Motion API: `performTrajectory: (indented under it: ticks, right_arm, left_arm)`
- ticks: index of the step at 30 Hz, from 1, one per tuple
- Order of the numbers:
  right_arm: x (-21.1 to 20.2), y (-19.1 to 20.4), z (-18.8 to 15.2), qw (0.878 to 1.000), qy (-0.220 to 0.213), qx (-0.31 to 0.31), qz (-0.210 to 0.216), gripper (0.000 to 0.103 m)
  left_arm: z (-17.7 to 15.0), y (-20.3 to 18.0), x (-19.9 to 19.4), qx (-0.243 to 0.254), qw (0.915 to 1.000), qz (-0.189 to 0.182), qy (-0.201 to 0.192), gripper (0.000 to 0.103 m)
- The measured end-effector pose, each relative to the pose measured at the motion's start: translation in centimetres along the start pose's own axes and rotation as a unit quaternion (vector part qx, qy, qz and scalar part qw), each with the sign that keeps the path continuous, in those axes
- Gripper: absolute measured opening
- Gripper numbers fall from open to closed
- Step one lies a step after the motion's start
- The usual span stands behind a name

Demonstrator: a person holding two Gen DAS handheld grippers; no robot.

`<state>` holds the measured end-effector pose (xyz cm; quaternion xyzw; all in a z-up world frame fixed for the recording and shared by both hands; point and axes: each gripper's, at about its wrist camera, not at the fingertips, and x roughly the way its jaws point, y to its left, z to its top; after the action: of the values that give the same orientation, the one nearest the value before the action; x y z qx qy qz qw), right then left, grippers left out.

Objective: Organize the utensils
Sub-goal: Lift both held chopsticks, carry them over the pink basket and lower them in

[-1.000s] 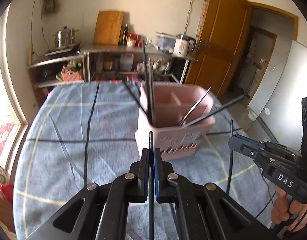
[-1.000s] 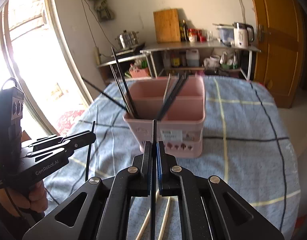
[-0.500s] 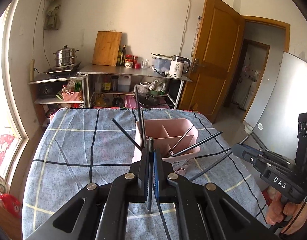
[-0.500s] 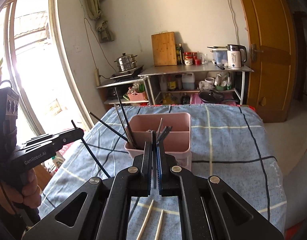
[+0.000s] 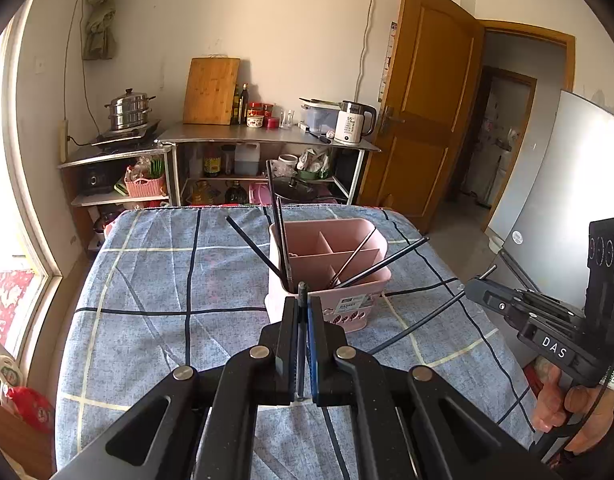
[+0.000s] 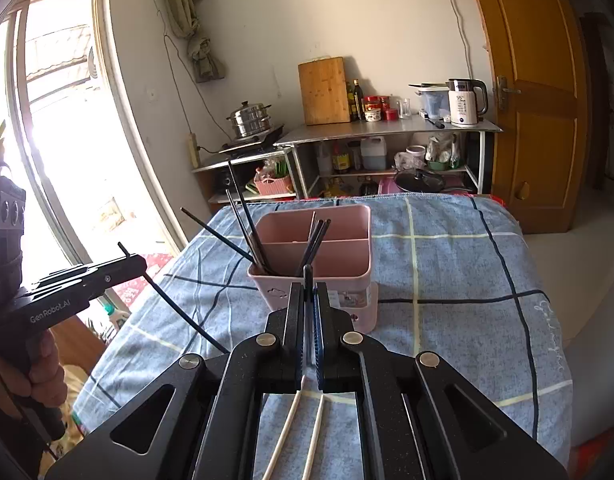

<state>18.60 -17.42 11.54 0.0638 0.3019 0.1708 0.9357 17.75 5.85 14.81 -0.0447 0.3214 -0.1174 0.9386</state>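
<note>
A pink divided basket (image 5: pixel 363 236) (image 6: pixel 359 216) stands on the blue checked tablecloth and holds several black chopsticks (image 5: pixel 279 236) (image 6: pixel 243 224). My left gripper (image 5: pixel 303 304) is shut on a black chopstick (image 5: pixel 302 292), held above the cloth short of the basket; it also shows at the left of the right wrist view (image 6: pixel 137 260), its chopstick (image 6: pixel 179 308) slanting down. My right gripper (image 6: pixel 307 290) is shut on another black chopstick (image 6: pixel 307 274); it shows at the right of the left wrist view (image 5: pixel 473 284), its chopstick (image 5: pixel 419 326) slanting down.
Two pale wooden chopsticks (image 6: pixel 291 420) lie on the cloth (image 6: pixel 447 280) under my right gripper. Beyond the table stand a metal shelf (image 5: pixel 267 136) with a kettle and cutting board, a steamer pot (image 5: pixel 129 110), a wooden door (image 5: pixel 431 112) and a window at left.
Both grippers have pulled back and up from the basket, each keeping its black chopstick. The held chopsticks have tilted from upright to slanting.
</note>
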Motion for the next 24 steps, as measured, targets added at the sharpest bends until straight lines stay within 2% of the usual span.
performTrajectory:
  ticks: [10,17,24]
  right_arm:
    - [-1.8,0.9,2.3,0.999,-0.030,-0.016,0.012,0.004]
    - [-2.9,1.9,5.4,0.998,-0.059,-0.029,0.024,0.004]
    - [-3.1,2.6,8.5,0.995,-0.089,-0.035,0.025,0.004]
  left_arm:
    - [3.1,-0.4,-1.7,-0.006,0.9997,-0.016,-0.019,0.004]
    - [7.1,-0.7,-3.2,0.000,0.9984,-0.020,-0.052,0.004]
    - [10.6,-0.5,-2.9,-0.009,0.9972,-0.023,-0.070,0.004]
